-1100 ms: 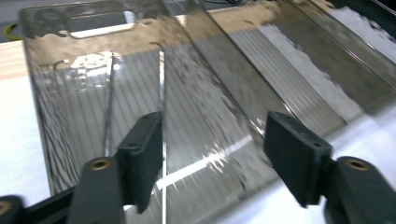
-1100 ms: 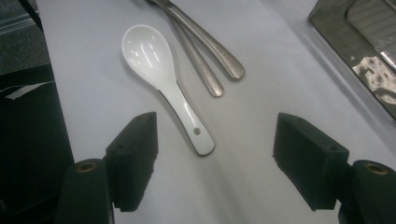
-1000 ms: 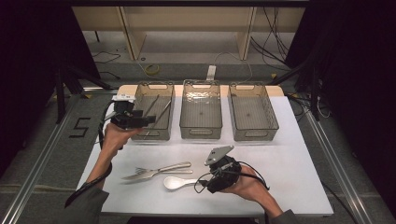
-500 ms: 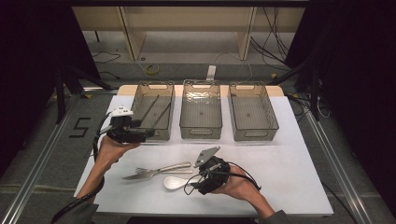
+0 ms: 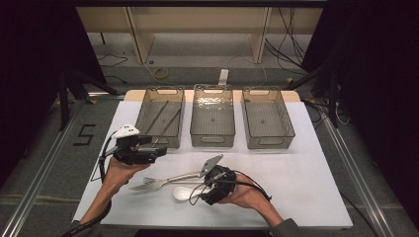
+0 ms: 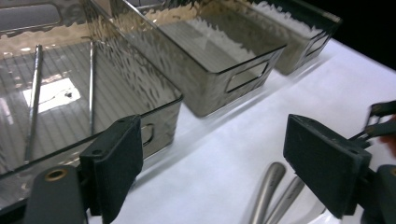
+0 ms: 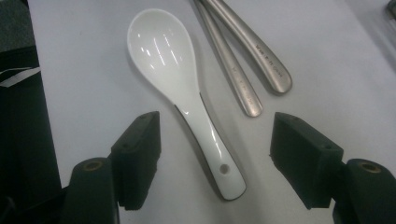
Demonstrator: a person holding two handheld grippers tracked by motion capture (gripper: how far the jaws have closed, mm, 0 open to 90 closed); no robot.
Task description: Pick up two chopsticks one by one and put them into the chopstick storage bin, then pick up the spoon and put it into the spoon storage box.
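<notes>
A white ceramic spoon (image 7: 180, 74) lies on the white table (image 5: 306, 177), its bowl pointing away from my right gripper (image 7: 215, 154). That gripper is open and low over the table, one jaw on each side of the spoon's handle, not touching it. Two metal utensil handles (image 7: 252, 60) lie just beside the spoon; in the high view they are a fork and another metal piece (image 5: 163, 181) next to the spoon (image 5: 182, 193). My left gripper (image 6: 217, 158) is open and empty, hovering in front of the left bin (image 6: 159, 116). In the high view it (image 5: 157, 149) is left of the right gripper (image 5: 200, 190).
Three clear bins stand in a row at the back: the left bin (image 5: 141, 116) holds a pair of chopsticks (image 5: 163, 116), the middle bin (image 5: 212, 139) and the right bin (image 5: 269, 139) look bare. The table's front edge is close under both forearms.
My left gripper has drawn back from the left bin toward the person. My right gripper has moved left and down over the white spoon's handle.
</notes>
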